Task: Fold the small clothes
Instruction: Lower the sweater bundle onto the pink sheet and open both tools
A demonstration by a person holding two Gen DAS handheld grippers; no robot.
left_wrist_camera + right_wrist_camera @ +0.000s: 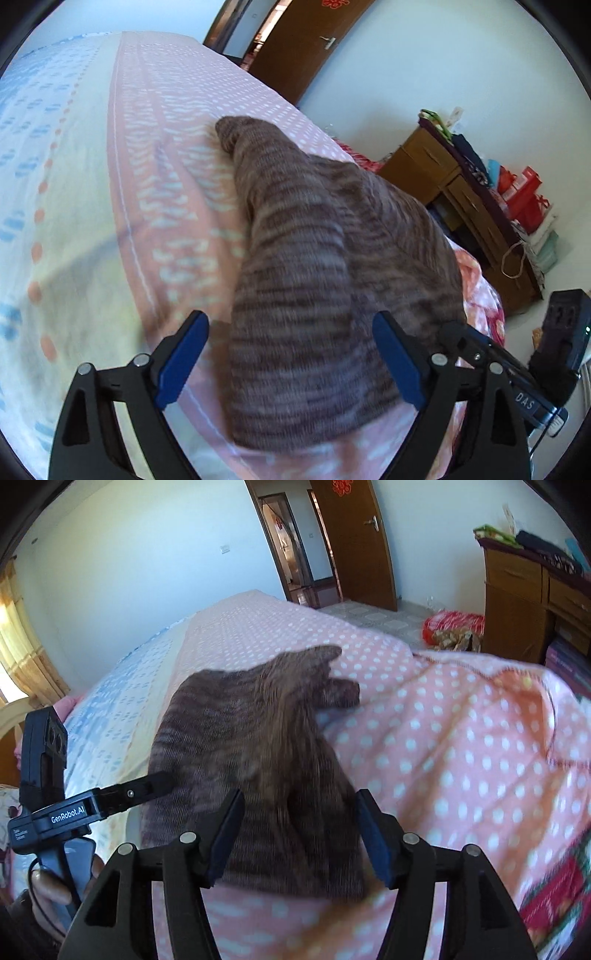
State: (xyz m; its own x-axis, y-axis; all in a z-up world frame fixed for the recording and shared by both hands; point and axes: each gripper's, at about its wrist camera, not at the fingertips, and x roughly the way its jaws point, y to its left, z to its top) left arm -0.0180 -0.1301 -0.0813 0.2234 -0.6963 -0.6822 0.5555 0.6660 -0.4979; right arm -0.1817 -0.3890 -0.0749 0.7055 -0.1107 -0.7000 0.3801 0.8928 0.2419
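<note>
Both views bright, daylight, bluish cast. Source: curtained window (pixel 14 642) at left edge of right wrist view, blown out. Knit garment (pixel 314 258) and bedspread (pixel 155 206) motion-blurred, worst in lower frame. Strong fisheye bending; black vignette in corners.

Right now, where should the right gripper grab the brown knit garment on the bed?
Probably the near hem of the garment, approached from the near side: that edge lies flat on the bedspread between the open right gripper fingers. The far end narrows into bunched points.
</note>
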